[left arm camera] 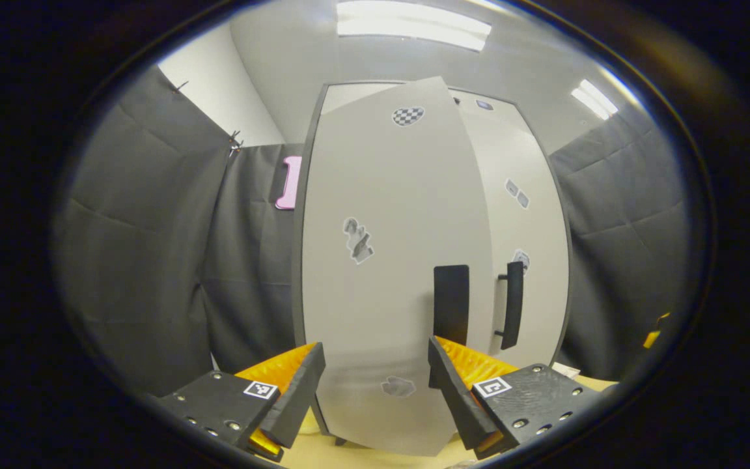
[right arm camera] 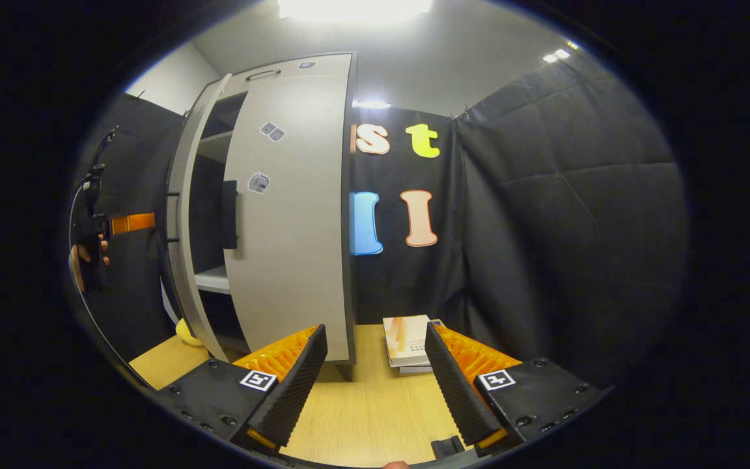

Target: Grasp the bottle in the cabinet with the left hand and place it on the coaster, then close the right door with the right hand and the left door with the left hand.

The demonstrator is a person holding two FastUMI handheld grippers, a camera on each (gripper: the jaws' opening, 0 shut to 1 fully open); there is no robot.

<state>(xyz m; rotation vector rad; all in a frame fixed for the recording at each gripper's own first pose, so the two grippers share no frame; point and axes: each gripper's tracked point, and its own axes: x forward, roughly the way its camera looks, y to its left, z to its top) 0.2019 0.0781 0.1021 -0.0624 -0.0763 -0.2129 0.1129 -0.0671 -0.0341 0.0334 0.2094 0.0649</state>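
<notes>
A wooden table is standing in a booth hung with dark cloth, ceiling lights glowing overhead. A cabinet is sitting on the table, books lying just beside it. In the right gripper view its right door is lying shut and its left door is hanging ajar, showing shelves. The left gripper is facing the left door, fingers spread. The right gripper is hovering over the table, fingers spread, gripping nothing. Where the bottle is, I cannot tell.

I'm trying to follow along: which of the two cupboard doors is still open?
The left door, nearest the far tongs. It stands out from the cupboard, with shelves showing in the gap. The right door lies flush.
</notes>
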